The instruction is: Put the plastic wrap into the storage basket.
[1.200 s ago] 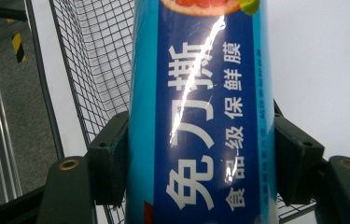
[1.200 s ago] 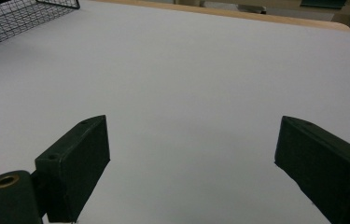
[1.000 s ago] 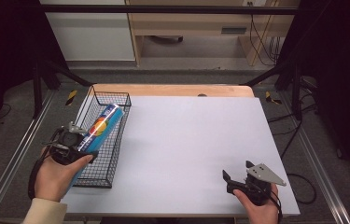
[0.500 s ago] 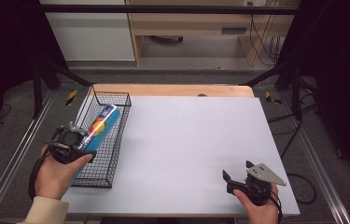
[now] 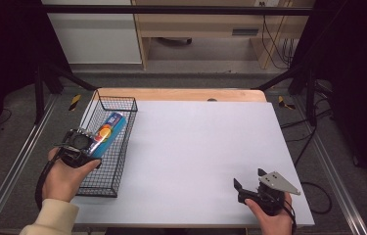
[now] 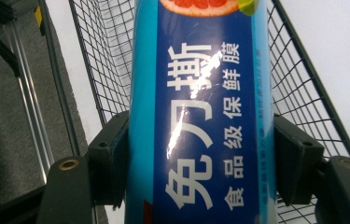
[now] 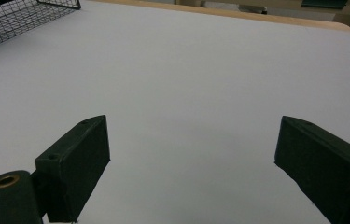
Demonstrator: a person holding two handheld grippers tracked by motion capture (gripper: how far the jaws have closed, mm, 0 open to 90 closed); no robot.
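A long blue box of cling film [image 5: 106, 132] with white Chinese lettering and a fruit picture sits above the black wire basket [image 5: 122, 105] at the table's left. My left gripper [image 5: 92, 145] is shut on the box's near end; in the left gripper view both pads press the cling film box [image 6: 205, 116] from either side, over the wire basket [image 6: 95, 60]. The box slants away toward the basket's far end. At the table's front right my right gripper [image 5: 247, 183] rests open, and its jaws [image 7: 191, 168] stand wide apart over bare white table with nothing between them.
The white tabletop [image 5: 205, 142] stretches between the basket and my right hand. A wooden strip [image 5: 181, 94] borders the far edge. Metal rails [image 5: 19, 161] run along the left side, and cables [image 5: 313, 186] hang off the right.
The left gripper and the box have drifted slightly toward the near end of the basket. The right gripper has stayed in place.
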